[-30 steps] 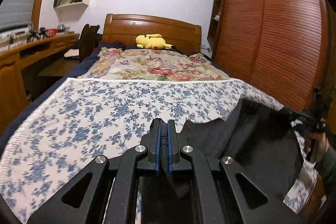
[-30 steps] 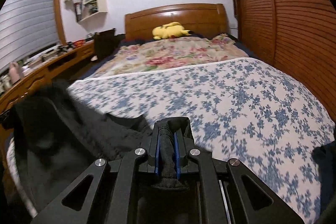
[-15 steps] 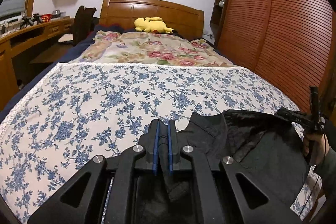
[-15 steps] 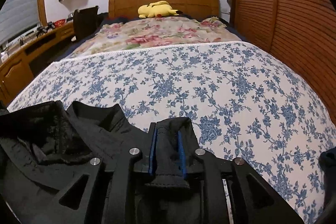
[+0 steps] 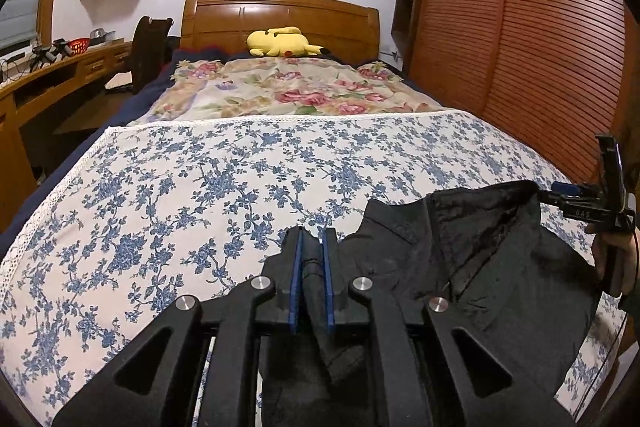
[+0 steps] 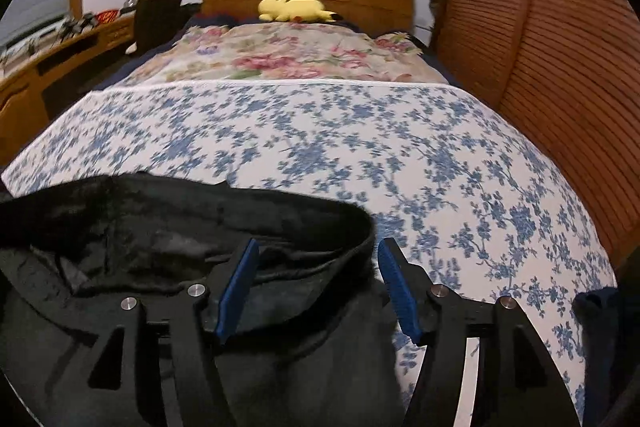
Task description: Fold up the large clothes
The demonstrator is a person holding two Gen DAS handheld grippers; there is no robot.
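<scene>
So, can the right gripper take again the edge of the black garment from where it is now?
Probably yes: the right gripper has just been opening, and the black garment edge lies loose between its fingers, nothing covering it.

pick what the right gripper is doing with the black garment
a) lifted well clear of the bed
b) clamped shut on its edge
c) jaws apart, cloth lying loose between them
c: the right gripper has just been opening, blue pads off the black garment lying between them.

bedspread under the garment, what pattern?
Blue flowers on white bedspread; clearest in the left wrist view.
</scene>
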